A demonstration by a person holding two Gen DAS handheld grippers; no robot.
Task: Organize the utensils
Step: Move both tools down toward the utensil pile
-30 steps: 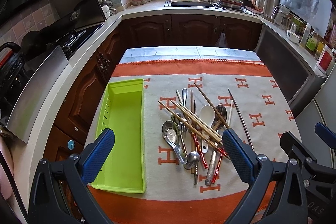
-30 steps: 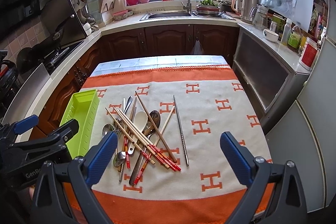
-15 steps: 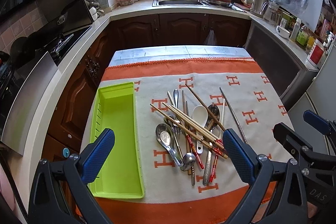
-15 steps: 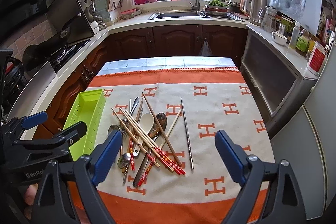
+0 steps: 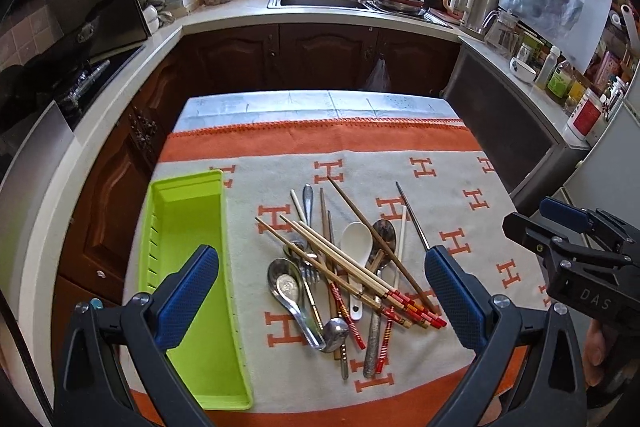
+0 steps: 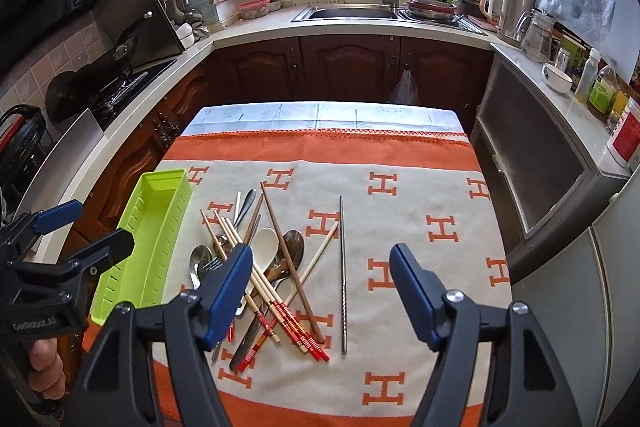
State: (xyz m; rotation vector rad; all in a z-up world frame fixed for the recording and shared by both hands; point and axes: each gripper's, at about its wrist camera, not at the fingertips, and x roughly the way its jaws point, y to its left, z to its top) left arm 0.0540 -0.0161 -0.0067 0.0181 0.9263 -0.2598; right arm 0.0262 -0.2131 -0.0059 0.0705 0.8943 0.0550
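Both pairs of jaws hang empty above the cloth-covered table (image 6: 420,187). On the left gripper (image 5: 322,297) they stand wide apart, with nothing pressed between the blue pads. On the right gripper (image 6: 322,293) they are closing, narrower than the left pair, and grip nothing.

Between and beyond the left jaws lies the heap of utensils (image 5: 344,275): wooden chopsticks (image 5: 340,263) crossed over a white spoon (image 5: 356,239), metal spoons (image 5: 286,283) and a fork (image 5: 308,267). Just outside the left finger of the left gripper sits the green tray (image 5: 188,211), lengthwise and empty.

In the right wrist view, the heap spreads from behind the left finger into the gap. A single metal chopstick (image 6: 342,275) lies apart from the pile, between the right jaws. The tray sits well off to their left.
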